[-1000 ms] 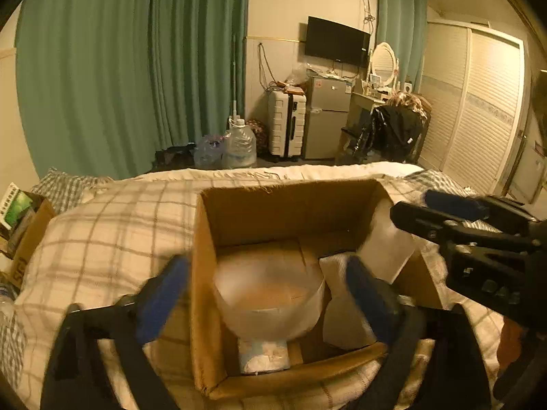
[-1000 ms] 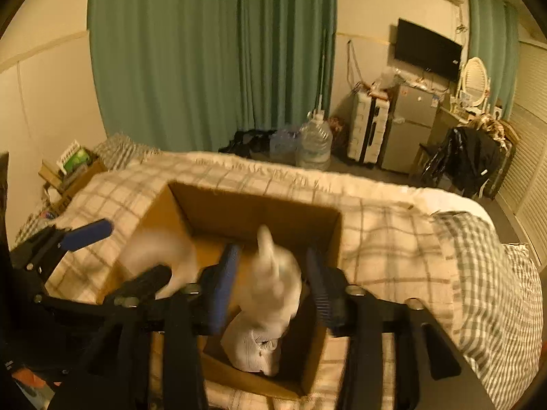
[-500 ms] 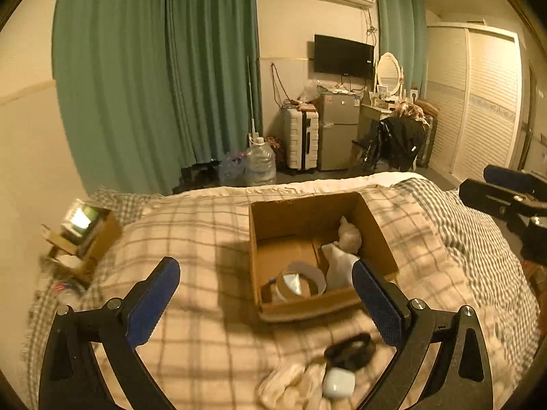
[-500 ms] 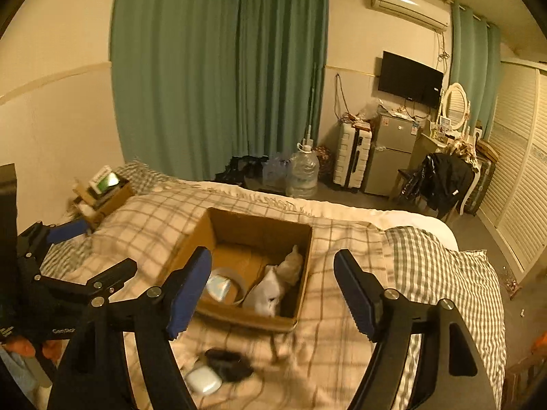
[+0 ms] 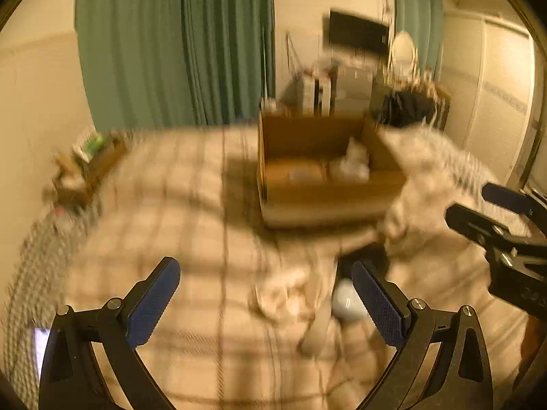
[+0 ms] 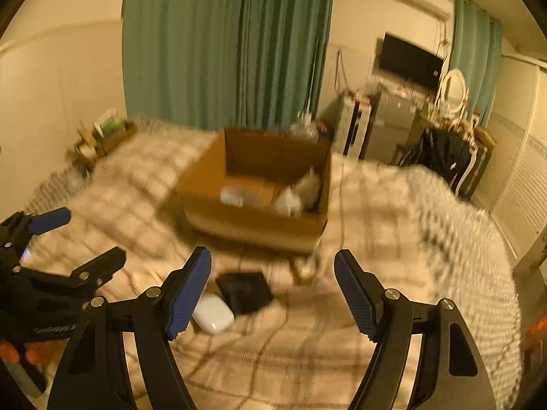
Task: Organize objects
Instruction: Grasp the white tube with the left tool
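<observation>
An open cardboard box (image 5: 328, 201) (image 6: 253, 222) sits on the plaid bed. Inside it lie a clear tape roll (image 6: 236, 195) and white soft items (image 6: 301, 193). In front of the box lie a white earbud case (image 6: 212, 313) (image 5: 346, 304), a black object (image 6: 244, 290) and a crumpled cream cloth (image 5: 287, 294). My left gripper (image 5: 266, 302) is open and empty, low over the cloth. My right gripper (image 6: 271, 294) is open and empty, just above the black object. Both views are blurred by motion.
The plaid bedspread (image 6: 376, 225) covers the bed. A small box of clutter (image 5: 85, 157) stands at the bed's left edge. Green curtains (image 6: 225, 44), a water jug, suitcase, fridge and dresser stand beyond the bed.
Both grippers let go in the box, pulled back and up, and have now dropped low toward the loose items in front of the box. Both stay open.
</observation>
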